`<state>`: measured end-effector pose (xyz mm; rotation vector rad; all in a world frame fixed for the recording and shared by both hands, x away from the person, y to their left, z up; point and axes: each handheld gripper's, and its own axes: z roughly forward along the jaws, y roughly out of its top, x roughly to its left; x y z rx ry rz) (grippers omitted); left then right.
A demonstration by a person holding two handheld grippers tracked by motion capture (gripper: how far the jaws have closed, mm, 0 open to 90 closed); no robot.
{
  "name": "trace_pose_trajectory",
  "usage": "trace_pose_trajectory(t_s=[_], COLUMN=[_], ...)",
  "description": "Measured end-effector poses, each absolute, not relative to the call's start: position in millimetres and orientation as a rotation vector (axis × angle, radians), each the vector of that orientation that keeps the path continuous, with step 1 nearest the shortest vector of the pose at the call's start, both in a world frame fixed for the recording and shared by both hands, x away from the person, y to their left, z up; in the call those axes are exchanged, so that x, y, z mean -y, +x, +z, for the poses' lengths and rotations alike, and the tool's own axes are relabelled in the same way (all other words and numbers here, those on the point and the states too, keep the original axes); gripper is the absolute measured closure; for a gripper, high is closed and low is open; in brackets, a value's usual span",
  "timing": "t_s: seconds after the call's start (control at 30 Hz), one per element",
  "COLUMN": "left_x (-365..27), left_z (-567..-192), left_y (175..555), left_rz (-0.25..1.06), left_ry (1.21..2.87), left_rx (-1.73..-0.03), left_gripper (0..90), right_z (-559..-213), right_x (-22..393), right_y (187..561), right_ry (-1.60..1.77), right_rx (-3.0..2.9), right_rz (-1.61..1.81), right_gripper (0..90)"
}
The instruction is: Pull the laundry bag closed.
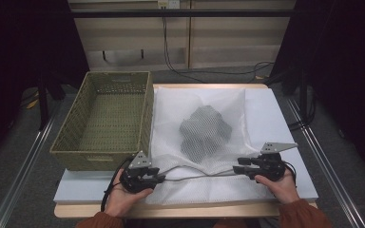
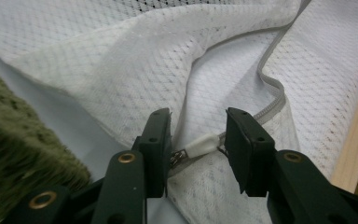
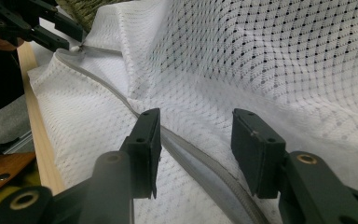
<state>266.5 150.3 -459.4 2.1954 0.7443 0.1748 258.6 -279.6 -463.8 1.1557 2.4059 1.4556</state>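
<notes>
Left gripper (image 2: 198,140) jaws spread, zipper pull (image 2: 200,145) between them; right gripper (image 3: 196,149) spread astride the zipper (image 3: 200,163).

We see a white mesh laundry bag (image 1: 204,133) lying flat on the tabletop, just right of the basket, with a dark grey garment (image 1: 204,130) bunched inside. Its grey zipper (image 3: 200,163) runs along the near edge; the white pull tab (image 2: 200,144) sits at the left end.

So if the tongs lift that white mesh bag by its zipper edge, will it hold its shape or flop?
The mesh bag would probably flop: it already lies in soft folds. The dark bundle inside would likely slide toward the low end. The zipper pull looks small and may slip out.
</notes>
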Motion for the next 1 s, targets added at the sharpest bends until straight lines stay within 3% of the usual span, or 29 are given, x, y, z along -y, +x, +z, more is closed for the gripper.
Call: trace_pose_trajectory(t_s=[0.2, 0.4, 0.53, 0.73, 0.87, 1.0], left_x=[-170.4, -180.3, -181.7, -172.1, -170.0, -167.0], left_z=[-452.4, -453.2, -463.6, -470.8, -470.3, -470.2], left_y=[260.0, 257.9, 254.2, 256.1, 256.4, 257.0], left_rz=[0.186, 0.181, 0.109, 0.121, 0.155, 0.162], left_ry=[2.143, 2.165, 2.214, 2.269, 2.296, 2.308], left_rx=[-0.775, -0.806, -0.841, -0.836, -0.825, -0.801], left_gripper=[54.7, 62.7, 56.5, 50.5, 57.3, 70.0], right_z=[-464.3, -464.1, -463.9, -462.6, -458.1, -458.8], right_x=[278.0, 276.9, 276.5, 273.1, 262.5, 251.8], right_y=[258.4, 258.7, 258.5, 258.6, 262.7, 264.9], right_ry=[1.144, 1.14, 1.133, 1.111, 1.072, 1.031], right_rx=[-2.416, -2.421, -2.421, -2.438, -2.45, -2.472], right_rz=[1.454, 1.457, 1.457, 1.451, 1.481, 1.455], right_gripper=[52.0, 52.0, 52.1, 53.1, 51.9, 47.3])
